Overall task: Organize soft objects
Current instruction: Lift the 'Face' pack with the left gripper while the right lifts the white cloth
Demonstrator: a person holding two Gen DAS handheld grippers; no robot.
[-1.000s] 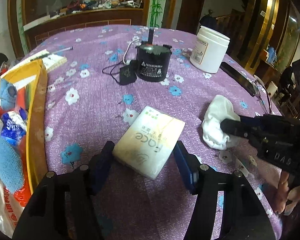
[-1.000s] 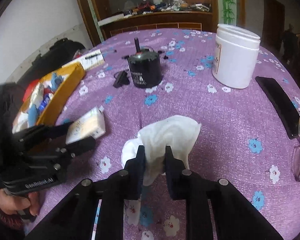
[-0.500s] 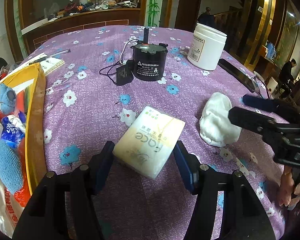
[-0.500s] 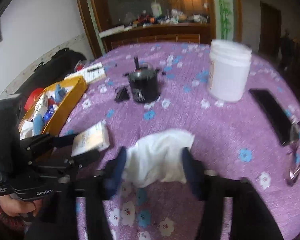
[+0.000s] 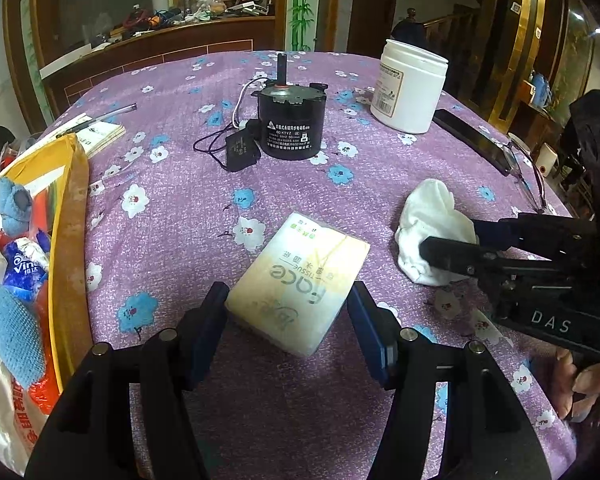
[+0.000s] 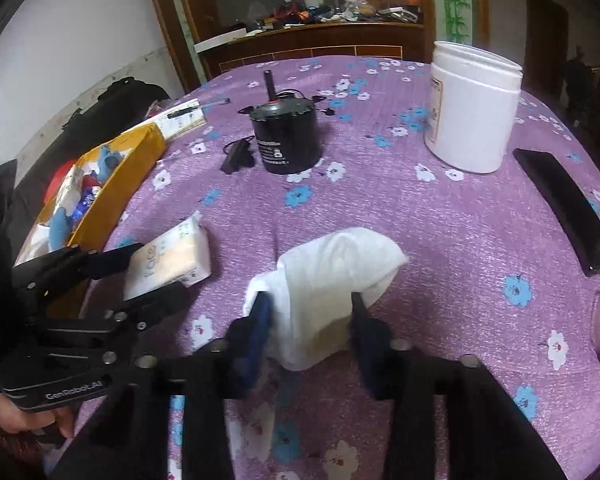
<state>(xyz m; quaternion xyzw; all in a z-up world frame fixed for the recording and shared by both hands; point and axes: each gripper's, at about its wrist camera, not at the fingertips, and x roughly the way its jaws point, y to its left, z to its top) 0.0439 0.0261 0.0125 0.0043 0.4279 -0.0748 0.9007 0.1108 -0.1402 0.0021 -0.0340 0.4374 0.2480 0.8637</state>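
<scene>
The white cloth (image 6: 332,280) lies crumpled on the near right of the desk (image 6: 440,232); the tissue pack (image 5: 300,280) lies flat to its left, near the yellow box (image 5: 74,216) at the desk's left edge.

Handling, as a judgement: the cloth looks light, limp and easily bunched; it should not slip or break, but loose folds may trail, so hold is best taken across the thick bunched middle. The tissue pack appears light and squashable under a glossy wrapper that may slide; its two long sides offer the surest purchase.

Fingers: the right gripper (image 6: 312,320) is closing on the cloth, which sits between its fingers with fabric bulging around both pads. The left gripper (image 5: 288,320) brackets the near end of the pack; its left finger sits at the pack's edge, its right finger shows a narrow gap; no firm grip is evident.

Views: the right wrist view alone shows the cloth's full spread between the fingers and the left gripper's side profile at the pack; the left wrist view alone shows the pack's printed face, the box contents (blue soft items (image 5: 14,320) and packets), and the right gripper's fingers reaching across the cloth from the right.
</scene>
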